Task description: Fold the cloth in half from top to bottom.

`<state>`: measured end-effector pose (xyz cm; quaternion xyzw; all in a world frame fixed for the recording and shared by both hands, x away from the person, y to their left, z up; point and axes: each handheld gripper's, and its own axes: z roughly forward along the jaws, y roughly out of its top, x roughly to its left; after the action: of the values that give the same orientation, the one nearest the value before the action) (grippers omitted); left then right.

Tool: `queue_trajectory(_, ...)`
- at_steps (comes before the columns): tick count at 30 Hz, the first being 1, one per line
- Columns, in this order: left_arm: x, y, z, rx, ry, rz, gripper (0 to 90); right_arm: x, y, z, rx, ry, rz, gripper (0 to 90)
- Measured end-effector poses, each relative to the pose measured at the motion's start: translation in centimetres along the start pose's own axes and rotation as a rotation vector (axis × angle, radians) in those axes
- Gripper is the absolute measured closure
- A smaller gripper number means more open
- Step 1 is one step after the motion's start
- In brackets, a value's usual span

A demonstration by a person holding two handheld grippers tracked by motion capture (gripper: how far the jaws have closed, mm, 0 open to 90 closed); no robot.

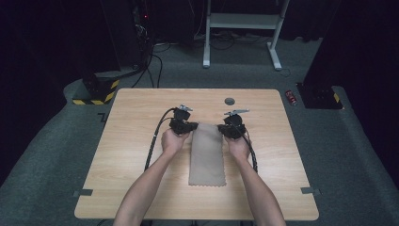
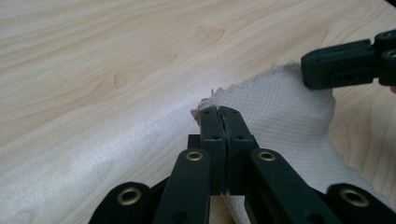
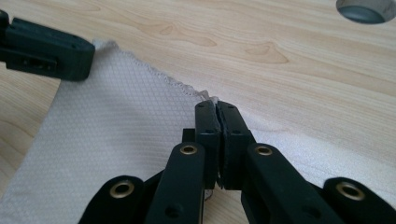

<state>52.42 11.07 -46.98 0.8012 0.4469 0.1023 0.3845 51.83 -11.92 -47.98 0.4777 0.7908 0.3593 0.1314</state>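
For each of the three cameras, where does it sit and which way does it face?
High view: above the person's side, looking forward and down on the table; forearms, left hand-held gripper, right hand-held gripper.
Left gripper view: along shut jaws pinching the cloth.
Right gripper view: along shut jaws on the cloth's other far corner.
Shared: each gripper view also shows the other hand-held gripper on that cloth.

Table (image 1: 141,155) evenly lit from above, surroundings dark; gripper views sharp, near edges perhaps slightly soft.

Matt woven cloth (image 1: 207,153), smooth pale wood-grain table (image 1: 141,179), matt black plastic claws
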Motion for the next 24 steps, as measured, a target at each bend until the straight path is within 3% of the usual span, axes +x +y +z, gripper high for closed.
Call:
queue_trajectory(4,0.4,0.7,-0.2,-0.002,-0.007,-0.015,88.8,0.1,0.9,-0.7,-0.033,-0.008,-0.009,88.0)
queue_trajectory(6,0.4,1.3,-0.4,-0.012,-0.018,-0.027,88.8,0.0,1.3,-0.7,-0.015,-0.013,-0.010,88.1)
queue_trajectory(10,0.3,2.4,-0.9,-0.019,-0.009,-0.007,88.7,-0.2,1.9,-1.1,-0.041,-0.020,0.007,88.0)
queue_trajectory(12,0.3,2.3,-1.0,-0.021,-0.022,-0.023,88.7,-0.3,1.9,-1.4,-0.051,-0.014,0.007,88.0)
queue_trajectory(17,0.1,1.5,-0.8,0.001,-0.019,0.008,88.7,0.0,1.4,-1.6,-0.043,-0.004,-0.013,88.0)
queue_trajectory(24,0.0,0.6,-0.6,0.022,-0.038,0.004,88.5,0.1,0.4,-1.2,-0.025,0.010,-0.029,87.9)
